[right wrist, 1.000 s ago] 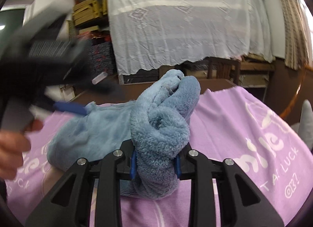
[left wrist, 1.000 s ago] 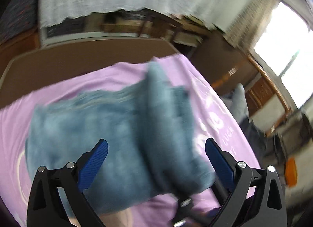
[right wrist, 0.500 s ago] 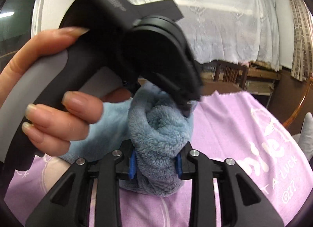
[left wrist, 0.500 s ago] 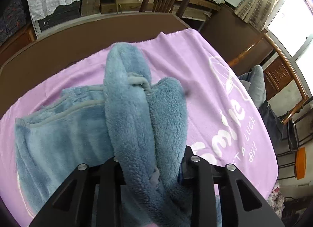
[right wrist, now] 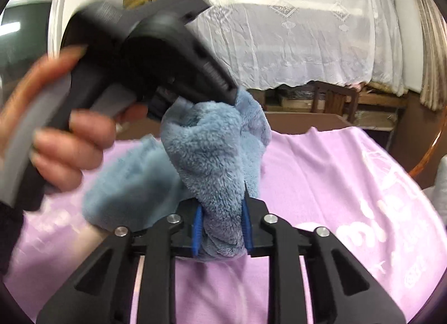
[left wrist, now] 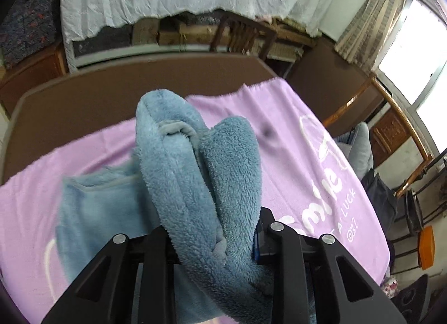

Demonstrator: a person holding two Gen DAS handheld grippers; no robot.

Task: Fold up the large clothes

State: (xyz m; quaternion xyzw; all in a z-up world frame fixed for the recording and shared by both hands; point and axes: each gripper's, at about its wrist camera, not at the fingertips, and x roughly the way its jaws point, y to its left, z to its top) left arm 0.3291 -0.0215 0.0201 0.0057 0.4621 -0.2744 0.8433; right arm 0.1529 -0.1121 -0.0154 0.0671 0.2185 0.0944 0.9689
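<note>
Over lilac cloth [left wrist: 293, 139] on worktop [left wrist: 83, 106]: fluffy blue fleece garment [left wrist: 201, 173], bunched, lifted. Left gripper [left wrist: 215, 240] fingers clamp thick folds. Only right view shows hand [right wrist: 56, 139] on handle; right gripper [right wrist: 222, 229] fingers pinch fleece roll.

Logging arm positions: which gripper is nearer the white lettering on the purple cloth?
Right. The right gripper, clamping the blue fleece, sits beside the white lettering; the left gripper grips the fleece farther left.

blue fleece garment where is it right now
The blue fleece garment is bunched and pinched by both the left gripper and right gripper, its rest trailing left on the purple blanket.
</note>
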